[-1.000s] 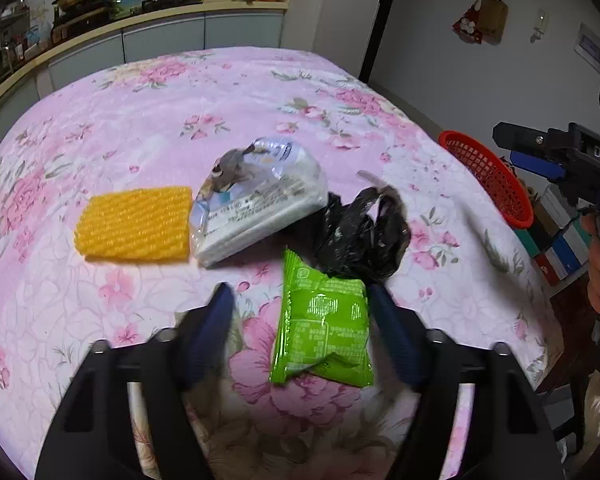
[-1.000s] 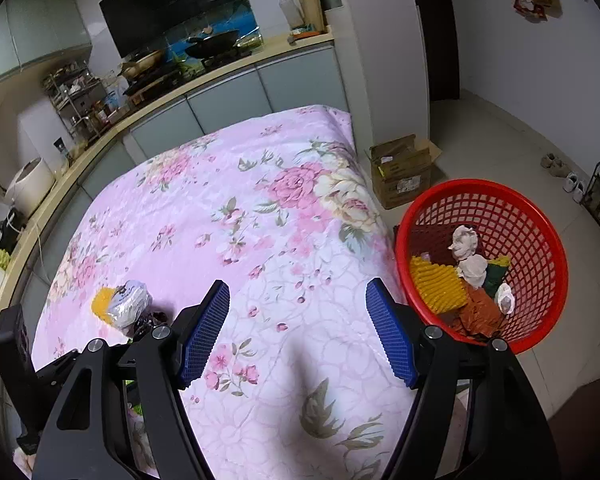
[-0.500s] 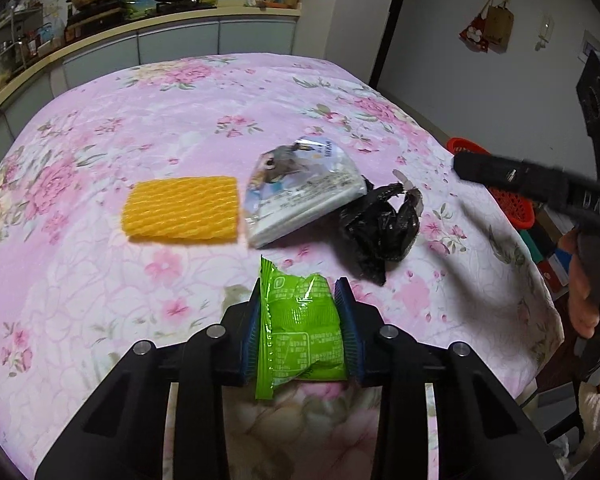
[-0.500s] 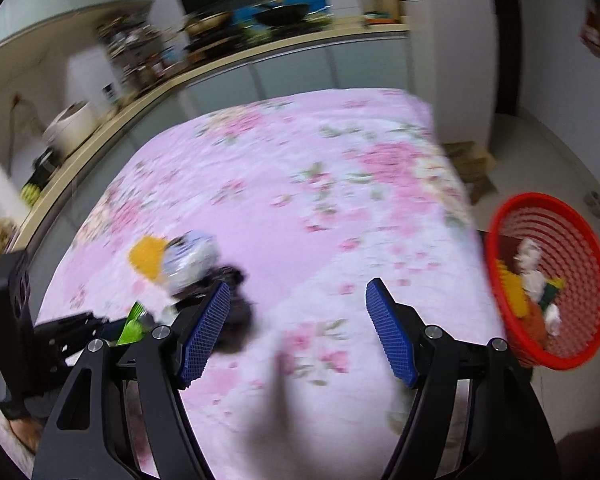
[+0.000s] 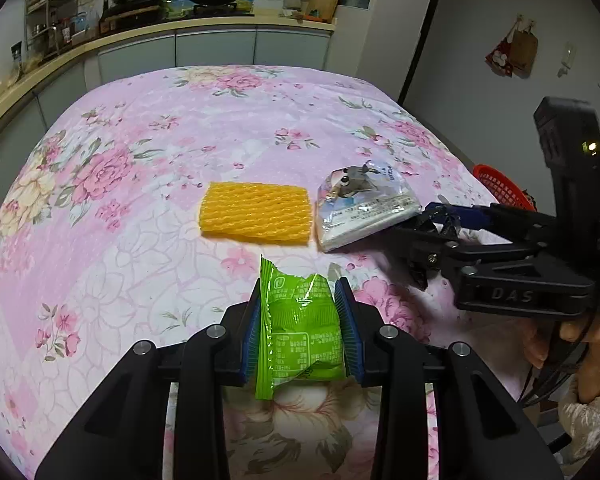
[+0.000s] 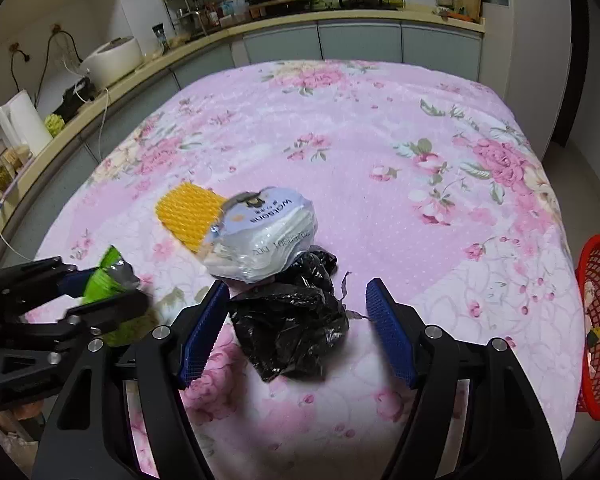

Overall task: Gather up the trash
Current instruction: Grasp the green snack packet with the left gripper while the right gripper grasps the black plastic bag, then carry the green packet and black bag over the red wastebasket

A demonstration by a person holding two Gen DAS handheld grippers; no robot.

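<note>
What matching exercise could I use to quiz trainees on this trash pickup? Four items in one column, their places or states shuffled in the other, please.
Items:
1. green wrapper
2. black plastic bag
3. yellow foam net
4. red basket

Places or states:
A. lying flat on the tablecloth, untouched
B. beside the table's edge, trash already inside
C. clamped in the left gripper
D. between the open fingers of the right gripper

Pairs: 1-C, 2-D, 3-A, 4-B

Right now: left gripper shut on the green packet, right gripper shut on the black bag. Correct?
Not quite. The left gripper is shut on the green packet, but the right wrist view shows the right gripper open, its pads straddling the black bag.
</note>
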